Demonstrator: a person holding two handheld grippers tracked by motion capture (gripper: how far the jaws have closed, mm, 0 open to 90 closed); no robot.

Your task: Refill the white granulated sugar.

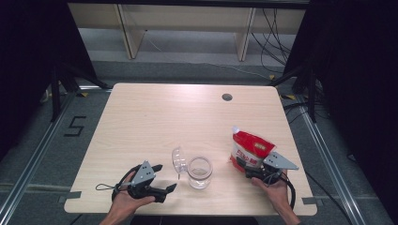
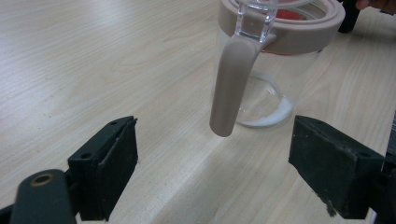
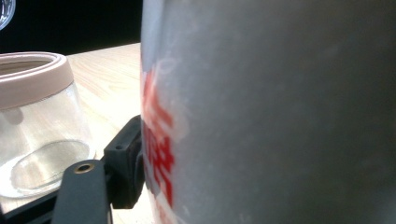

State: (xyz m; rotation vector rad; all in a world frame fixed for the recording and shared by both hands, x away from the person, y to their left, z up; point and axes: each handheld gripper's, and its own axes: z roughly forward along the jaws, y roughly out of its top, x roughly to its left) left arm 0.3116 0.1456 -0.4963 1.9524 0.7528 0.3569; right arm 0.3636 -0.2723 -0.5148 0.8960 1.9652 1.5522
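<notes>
Right claw (image 1: 247, 165) is closed around the lower part of the red-and-white pouch (image 1: 249, 149), which stands upright at the right of the table (image 1: 141, 122); the near pad (image 3: 125, 161) touches the pouch wall. Left claw (image 1: 165, 177) rests wide open, holding nothing, just left of the glass jar (image 1: 200, 172), whose clear lid (image 1: 179, 160) is flipped up on its hinge. Judgement: grip the pouch firmly but low, lift without crushing, tilt its top over the jar mouth; the left claw could steady the jar by its rim. Table is pale wood with a cable hole (image 1: 227, 97) at the far side; grey floor, black curtains, shelving beyond.
</notes>
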